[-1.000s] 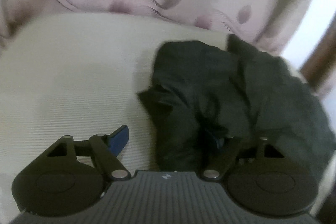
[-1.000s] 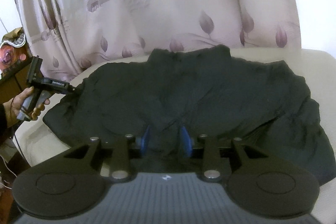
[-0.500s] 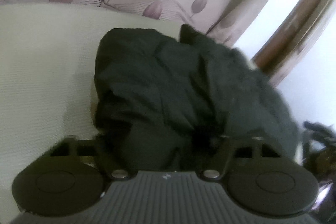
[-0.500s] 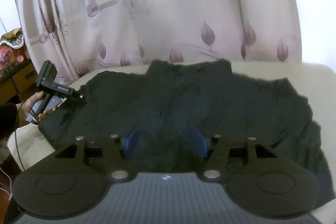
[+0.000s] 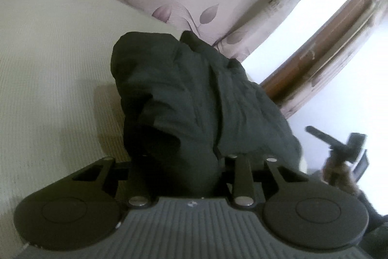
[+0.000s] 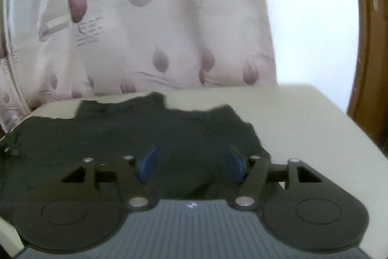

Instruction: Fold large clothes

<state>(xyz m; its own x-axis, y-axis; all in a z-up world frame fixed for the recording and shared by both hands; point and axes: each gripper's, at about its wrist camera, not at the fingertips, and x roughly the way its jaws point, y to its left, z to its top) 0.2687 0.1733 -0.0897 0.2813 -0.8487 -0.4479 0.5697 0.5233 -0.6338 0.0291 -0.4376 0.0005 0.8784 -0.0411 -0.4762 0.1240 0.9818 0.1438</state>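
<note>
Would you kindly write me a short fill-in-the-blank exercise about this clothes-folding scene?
1. The dark garment lies on a ____-coloured cushion.
2. The pads of the right gripper are ____ in colour.
3. Behind the cushion hangs a curtain printed with ____.
4. Cloth is bunched between the jaws of the ____ gripper.

Missing words: cream; blue; leaves; left

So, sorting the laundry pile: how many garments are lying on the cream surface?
1. A single dark garment lies crumpled on the cream surface, by the curtain; the left gripper has a fold between its closing jaws. Anything beneath it would be hidden.
</note>
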